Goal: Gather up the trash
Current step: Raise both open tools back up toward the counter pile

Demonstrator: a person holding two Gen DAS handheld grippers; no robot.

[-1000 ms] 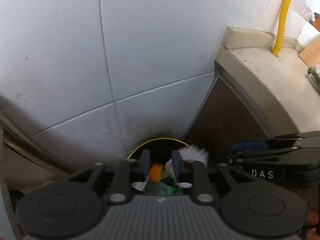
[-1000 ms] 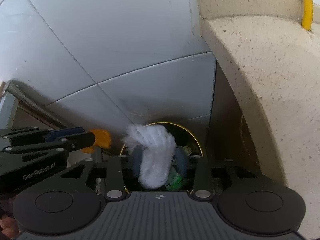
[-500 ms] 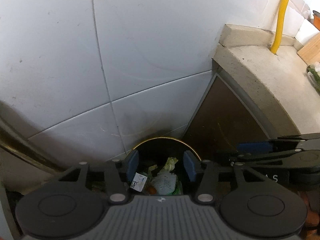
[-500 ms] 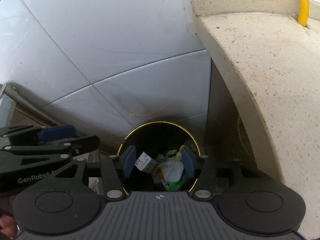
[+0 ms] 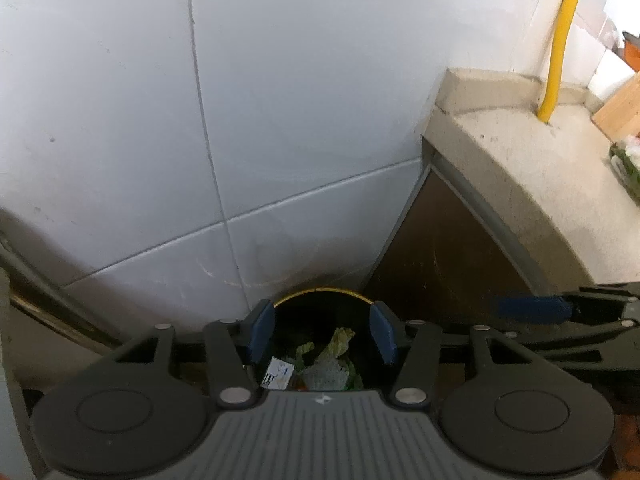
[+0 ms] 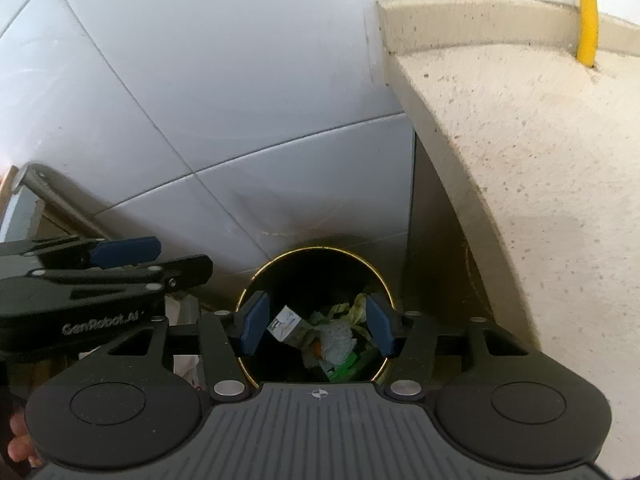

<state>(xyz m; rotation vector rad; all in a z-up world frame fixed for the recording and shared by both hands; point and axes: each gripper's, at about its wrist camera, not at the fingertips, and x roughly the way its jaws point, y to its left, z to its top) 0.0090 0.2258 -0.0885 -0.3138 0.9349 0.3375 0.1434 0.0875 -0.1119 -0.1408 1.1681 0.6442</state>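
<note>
Both grippers hang over a round black bin, pointing steeply down into it. Left gripper (image 5: 322, 334): blue pads (image 5: 261, 332) spread roughly half apart with nothing between them, pressing on nothing; bin contents visible far below through the gap. Right gripper (image 6: 316, 330): jaws opening at this moment, pads (image 6: 252, 328) a little wider than the left pair, likewise empty, touching nothing. Trash lying at the bottom of the bin (image 6: 280, 268): a small white carton (image 6: 289, 325) toward the left wall, a crumpled white tissue (image 6: 336, 338) near the middle, pale green leaf scraps (image 6: 352, 312) toward the far wall, a bit of green wrapper (image 6: 347, 366) at the near side, a speck of orange just beside the tissue. Gold rim (image 6: 316, 249) ringing the mouth, both sets of fingertips seen within its outline, apart from it. Bin wedged into a corner: grey tiled wall (image 5: 280, 120) just behind, brown cabinet side (image 5: 448, 248) close at the right. Speckled stone countertop (image 6: 540, 160) overhanging on the right, its rounded edge near the right gripper, a yellow pipe (image 6: 586, 12) rising from its back corner. Seen from the right wrist, left gripper close alongside at the left, leaving little sideways room between the two; open space only above the bin mouth.
</note>
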